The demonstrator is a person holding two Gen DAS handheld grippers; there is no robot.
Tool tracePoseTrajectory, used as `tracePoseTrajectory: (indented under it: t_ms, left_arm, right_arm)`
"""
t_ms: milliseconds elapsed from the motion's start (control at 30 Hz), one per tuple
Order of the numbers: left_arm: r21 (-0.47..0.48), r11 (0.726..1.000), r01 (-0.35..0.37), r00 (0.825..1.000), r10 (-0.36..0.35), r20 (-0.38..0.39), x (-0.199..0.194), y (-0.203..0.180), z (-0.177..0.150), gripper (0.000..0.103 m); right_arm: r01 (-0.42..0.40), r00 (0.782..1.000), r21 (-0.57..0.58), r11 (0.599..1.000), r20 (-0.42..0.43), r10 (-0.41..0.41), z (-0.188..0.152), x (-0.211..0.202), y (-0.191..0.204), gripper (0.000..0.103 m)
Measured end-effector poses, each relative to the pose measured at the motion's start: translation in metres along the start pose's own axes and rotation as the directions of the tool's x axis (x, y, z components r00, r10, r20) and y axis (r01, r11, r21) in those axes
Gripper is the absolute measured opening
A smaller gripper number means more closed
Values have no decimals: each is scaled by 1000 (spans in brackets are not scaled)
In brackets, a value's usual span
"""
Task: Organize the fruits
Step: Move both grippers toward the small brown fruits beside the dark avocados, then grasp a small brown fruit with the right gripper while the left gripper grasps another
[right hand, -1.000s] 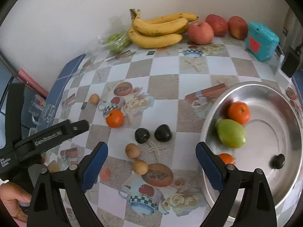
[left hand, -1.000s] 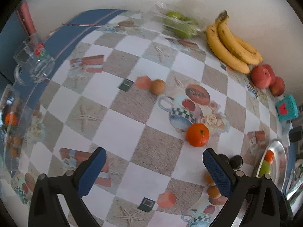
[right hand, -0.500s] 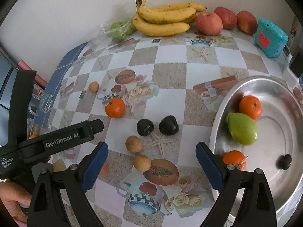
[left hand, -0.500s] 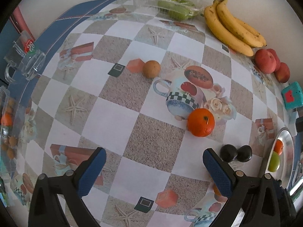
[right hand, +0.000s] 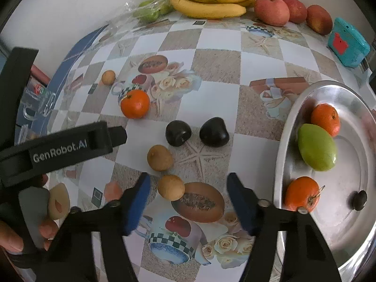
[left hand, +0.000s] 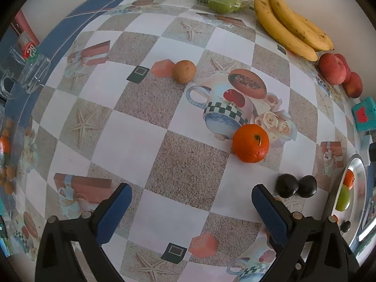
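Observation:
An orange [left hand: 251, 142] [right hand: 135, 103] lies on the patterned tablecloth, ahead and right of my open, empty left gripper [left hand: 191, 209]. Two dark plums [right hand: 178, 133] [right hand: 214, 132] and two small brown fruits [right hand: 160, 157] [right hand: 170, 186] lie loose in the middle. My right gripper [right hand: 189, 203] is open and empty, low over the table, with the nearer brown fruit just inside its left finger. A steel plate [right hand: 282, 164] at the right holds two oranges [right hand: 325, 119], a green mango [right hand: 317, 150] and a small dark fruit [right hand: 360, 197].
Bananas [right hand: 211, 0], red apples [right hand: 272, 10] and bagged green fruit [right hand: 150, 11] line the wall. A teal box [right hand: 347, 44] stands at the back right. Another small brown fruit [left hand: 184, 71] lies far left. A glass mug [left hand: 30, 72] stands at the table's left edge.
My right gripper has moved forward and down toward the brown fruits, and its jaws have narrowed. My left gripper has moved forward; the orange now looks nearer.

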State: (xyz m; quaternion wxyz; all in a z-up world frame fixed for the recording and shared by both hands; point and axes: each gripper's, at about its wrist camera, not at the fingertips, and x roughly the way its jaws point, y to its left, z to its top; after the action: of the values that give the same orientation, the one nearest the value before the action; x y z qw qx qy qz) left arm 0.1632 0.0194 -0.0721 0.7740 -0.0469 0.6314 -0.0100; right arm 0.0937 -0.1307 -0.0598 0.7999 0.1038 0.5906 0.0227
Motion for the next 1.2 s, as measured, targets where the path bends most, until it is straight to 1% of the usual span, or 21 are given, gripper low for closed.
tracePoseTrajectory:
  t_ms: [67,133,267,300,567,600,833,967,1100,1200]
  left_arm:
    - [-1,1000,1,1000,-1,1,0,-1,1,103]
    - [-1,1000,2,1000,-2,2,0,-2,0,103]
    - [3,1000,2,1000,-2,5,-3,2,-1,103]
    - [4,1000,2,1000,-2,6,-4,1,-1,103]
    - [3,1000,3,1000,-3,9,-6,1,-2,103]
    - [3,1000,3,1000,-3,9,-7,0,-1,103]
    - [-2,1000,12,1000,-12,26,-16,-2,2,103]
    - [4,999,34,999,-34,39,-22,-5,4,103]
    - [3,998,61,997,-61,37,-24,-9,4,103]
    - [13,996,88,995,-89,36,-27,-16,3,102]
  right_arm:
    - [-26,1000,-2,1000,-12,26,-1,2,1,61]
    - [-39,999,-12,999,-16,39,-2,2,3,50]
    - [-41,999,-34,999,-19,40,-3,2,8,42]
    - [-40,999,-40,998,-20,39,-3,2,9,38]
    - [-36,999,-55,998,-31,34,-4,8,12,29]
    - [-38,999,-59,998,-30,36,-4,8,12,26]
    - [-51,999,-77,996,-19,49,-4,3,16,26]
    - [-57,998,-72,996,16,58,0,-9,15,26]
    - [-13,999,-44,999,51,15,3,-24,3,26]
    - [1,996,1,1000,84,-1,5,-37,-12,26]
